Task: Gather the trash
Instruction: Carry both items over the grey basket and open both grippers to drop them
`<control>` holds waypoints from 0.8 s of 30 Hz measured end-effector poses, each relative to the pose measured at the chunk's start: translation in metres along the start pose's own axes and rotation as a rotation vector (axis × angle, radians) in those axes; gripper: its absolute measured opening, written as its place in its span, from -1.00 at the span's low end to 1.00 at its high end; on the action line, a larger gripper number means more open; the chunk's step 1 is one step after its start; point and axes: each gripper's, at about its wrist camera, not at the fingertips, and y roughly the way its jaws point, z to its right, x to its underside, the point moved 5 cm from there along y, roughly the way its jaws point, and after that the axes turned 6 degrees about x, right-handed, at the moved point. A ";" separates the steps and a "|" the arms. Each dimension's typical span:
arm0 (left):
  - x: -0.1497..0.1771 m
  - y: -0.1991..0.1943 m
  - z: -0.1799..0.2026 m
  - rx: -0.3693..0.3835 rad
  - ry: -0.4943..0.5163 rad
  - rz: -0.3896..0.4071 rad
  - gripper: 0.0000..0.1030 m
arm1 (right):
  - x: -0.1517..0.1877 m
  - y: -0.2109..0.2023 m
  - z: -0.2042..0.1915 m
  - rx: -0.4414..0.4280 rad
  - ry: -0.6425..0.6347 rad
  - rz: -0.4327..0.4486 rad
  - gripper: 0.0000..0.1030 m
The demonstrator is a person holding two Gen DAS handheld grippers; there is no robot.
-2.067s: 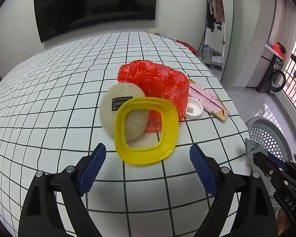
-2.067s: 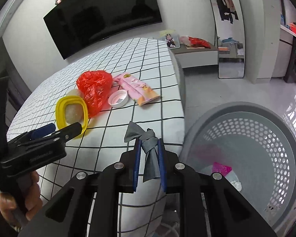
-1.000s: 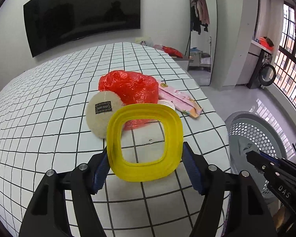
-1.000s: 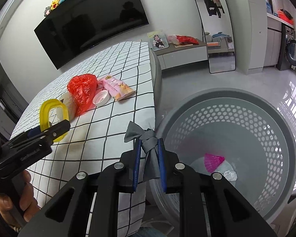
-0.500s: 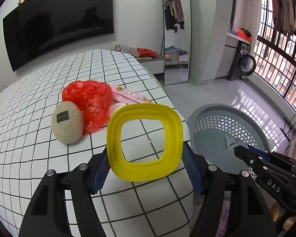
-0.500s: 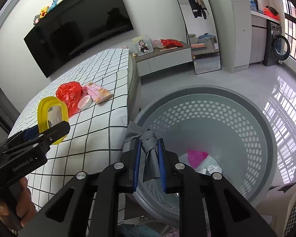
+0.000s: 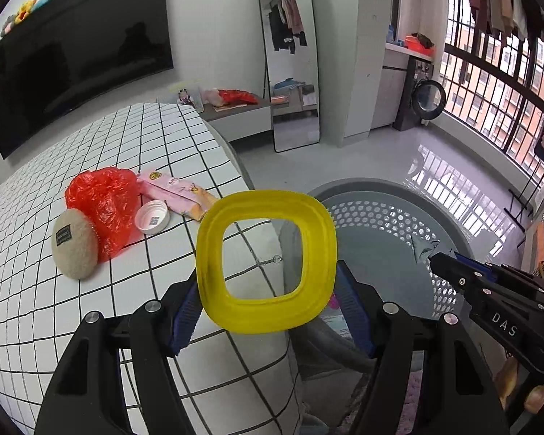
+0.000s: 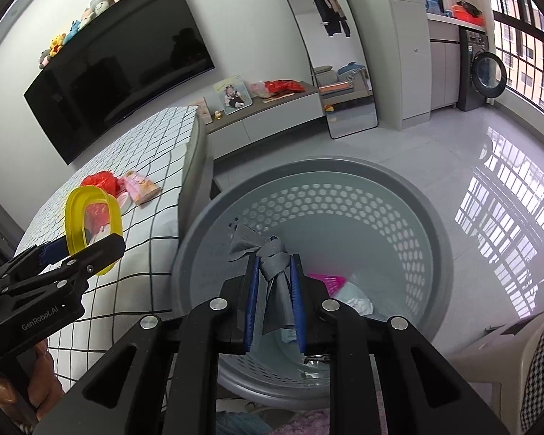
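My left gripper (image 7: 268, 302) is shut on a yellow square ring lid (image 7: 266, 264), gripping its outer sides and holding it upright over the table's right edge. Beside that edge, a grey perforated basket (image 7: 362, 183) stands on the floor. My right gripper (image 8: 273, 272) is shut on a grey knotted scrap (image 8: 272, 279) above the basket's (image 8: 344, 166) inside. A red plastic bag (image 7: 101, 195), a pink wrapper (image 7: 177, 190), a white cap (image 7: 152, 217) and a beige round pad (image 7: 74, 248) lie on the checked table (image 7: 36, 308).
A pink item (image 8: 326, 282) and crumpled white paper (image 8: 359, 302) lie in the basket. A leaning mirror (image 7: 290, 65), a low cabinet (image 8: 272, 116) and a washing machine (image 8: 484, 79) stand at the back. A checked chair (image 8: 540, 369) is at the right.
Both grippers have swung right, away from the table's middle and toward the basket. The yellow lid now hangs at the table edge, and the grey scrap is over the basket's opening.
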 end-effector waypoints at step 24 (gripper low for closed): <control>-0.003 0.042 0.057 0.066 0.109 -0.070 0.29 | 0.009 -0.007 0.064 0.077 0.102 0.009 -0.67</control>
